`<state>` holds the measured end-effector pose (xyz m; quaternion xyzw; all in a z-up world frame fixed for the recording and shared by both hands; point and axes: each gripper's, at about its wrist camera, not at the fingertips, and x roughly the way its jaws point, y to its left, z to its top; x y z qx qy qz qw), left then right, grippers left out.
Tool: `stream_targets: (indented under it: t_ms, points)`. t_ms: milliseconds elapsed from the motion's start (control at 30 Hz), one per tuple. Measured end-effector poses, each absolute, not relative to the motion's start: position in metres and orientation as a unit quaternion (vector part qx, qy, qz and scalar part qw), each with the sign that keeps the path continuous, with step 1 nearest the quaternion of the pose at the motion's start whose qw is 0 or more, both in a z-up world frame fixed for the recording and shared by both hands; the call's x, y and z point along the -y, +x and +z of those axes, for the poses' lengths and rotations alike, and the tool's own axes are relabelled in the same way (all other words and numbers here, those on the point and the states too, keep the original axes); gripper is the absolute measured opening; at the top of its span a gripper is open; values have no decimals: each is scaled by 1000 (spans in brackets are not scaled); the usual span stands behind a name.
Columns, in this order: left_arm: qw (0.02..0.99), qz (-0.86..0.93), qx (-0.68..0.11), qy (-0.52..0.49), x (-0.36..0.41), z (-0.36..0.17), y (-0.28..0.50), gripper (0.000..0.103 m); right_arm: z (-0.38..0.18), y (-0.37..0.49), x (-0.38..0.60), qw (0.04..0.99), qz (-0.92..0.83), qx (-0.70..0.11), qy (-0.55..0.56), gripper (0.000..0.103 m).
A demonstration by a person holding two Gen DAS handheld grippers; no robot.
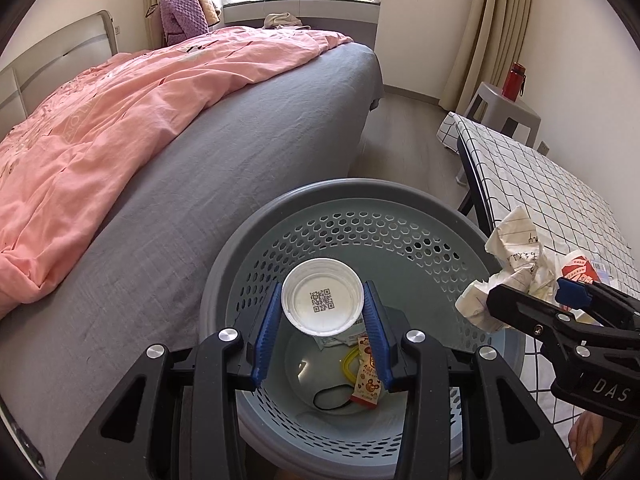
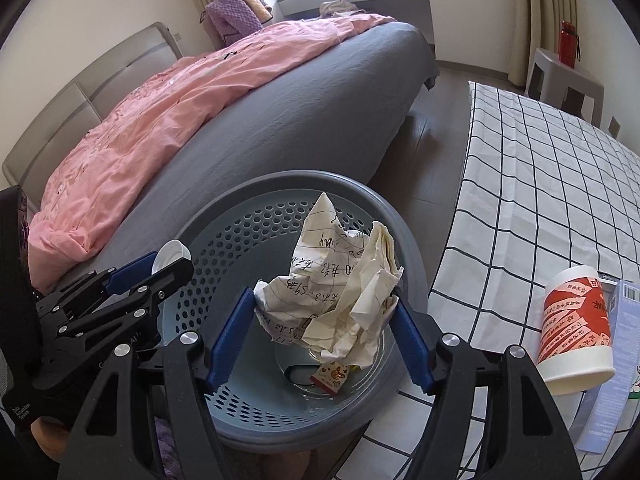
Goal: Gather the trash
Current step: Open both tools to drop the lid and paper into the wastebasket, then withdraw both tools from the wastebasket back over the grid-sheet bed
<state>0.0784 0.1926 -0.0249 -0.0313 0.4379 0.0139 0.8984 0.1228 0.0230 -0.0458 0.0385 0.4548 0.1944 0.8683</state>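
A grey perforated bin [image 1: 360,188] stands between the bed and a table. My left gripper [image 1: 322,286] is shut on a white plastic cup [image 1: 322,300], its QR-coded base facing the camera, right above the bin's opening. My right gripper [image 2: 322,298] is shut on a wad of crumpled lined paper [image 2: 340,280], also over the bin [image 2: 240,196]. In the left wrist view the right gripper [image 1: 528,292] and its paper [image 1: 516,252] hang at the bin's right rim. On the bin's floor lie an orange wrapper [image 1: 366,376], a black loop [image 1: 332,398] and a yellow ring [image 1: 348,364].
A bed with a grey sheet [image 1: 240,160] and pink quilt [image 1: 120,112] runs along the left. To the right is a table with a checked cloth [image 2: 540,184], bearing a red-and-white paper cup [image 2: 576,328] and a pale box [image 2: 616,360]. A grey stool [image 1: 504,108] holds a red bottle [image 1: 514,80].
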Motion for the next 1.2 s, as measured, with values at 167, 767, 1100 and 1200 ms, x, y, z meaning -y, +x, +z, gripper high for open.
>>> stream_targets:
  t_ms: [167,767,1100,1200]
  points:
    - [898,18,-440,-30,-194,-27,80,39,-47,124,-25,869,197,-453,35,68]
    - [903,35,-427,-40,-202,-22,77,69,-37,122,-20,876,196,-438,50,84]
    - [903,37,-426,-41,-202,-21,76,69,-37,120,-19,876,194,-439,52,84]
    - [903,37,-427,-41,-202,-22,76,69,-37,120,-18,876,193,-439,52,84]
